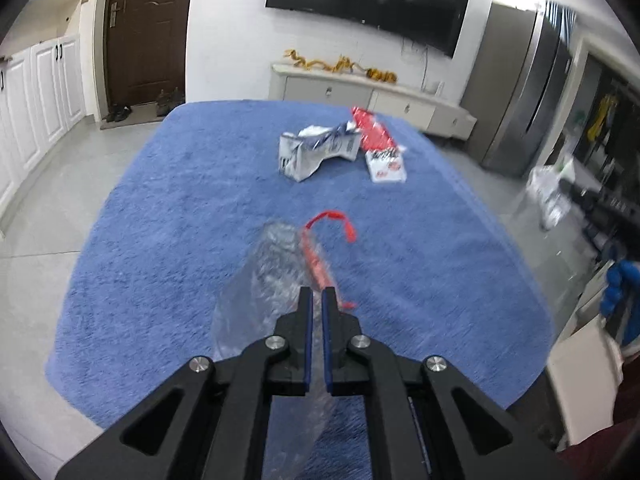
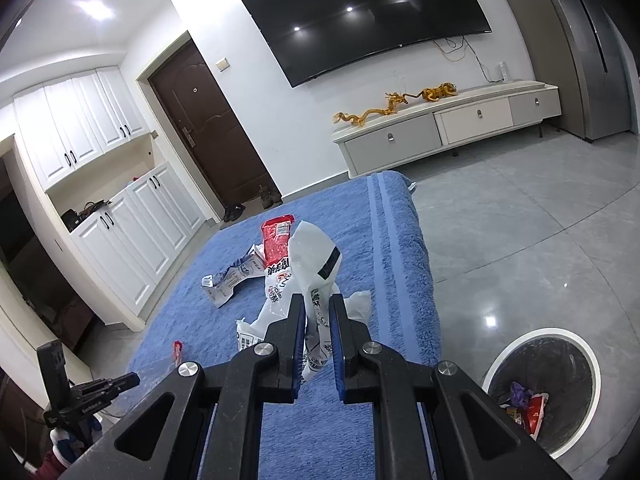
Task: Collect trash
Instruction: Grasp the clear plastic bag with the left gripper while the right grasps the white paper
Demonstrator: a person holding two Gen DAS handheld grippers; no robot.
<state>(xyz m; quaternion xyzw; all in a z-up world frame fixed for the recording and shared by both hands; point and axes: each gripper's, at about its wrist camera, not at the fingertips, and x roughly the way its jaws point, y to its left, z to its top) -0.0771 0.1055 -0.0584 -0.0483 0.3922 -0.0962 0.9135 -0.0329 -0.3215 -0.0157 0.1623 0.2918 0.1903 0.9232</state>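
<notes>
My left gripper (image 1: 317,291) is shut on a clear plastic wrapper (image 1: 264,276) with a red tear strip (image 1: 320,260), held over the blue towel (image 1: 168,208). Farther on lie a crumpled blue-white wrapper (image 1: 316,150) and a red-white packet (image 1: 380,148). My right gripper (image 2: 318,300) is shut on a white plastic bag (image 2: 314,256) with printed text, lifted above the towel (image 2: 328,432). Beyond it lie the red-white packet (image 2: 276,240) and the blue-white wrapper (image 2: 230,280). The left gripper shows at the lower left of the right wrist view (image 2: 132,380).
A round white trash bin (image 2: 548,392) with a dark liner and some trash inside stands on the grey floor at the right of the towel. A TV cabinet (image 2: 444,128), a brown door (image 2: 208,128) and white cupboards (image 2: 132,232) line the walls.
</notes>
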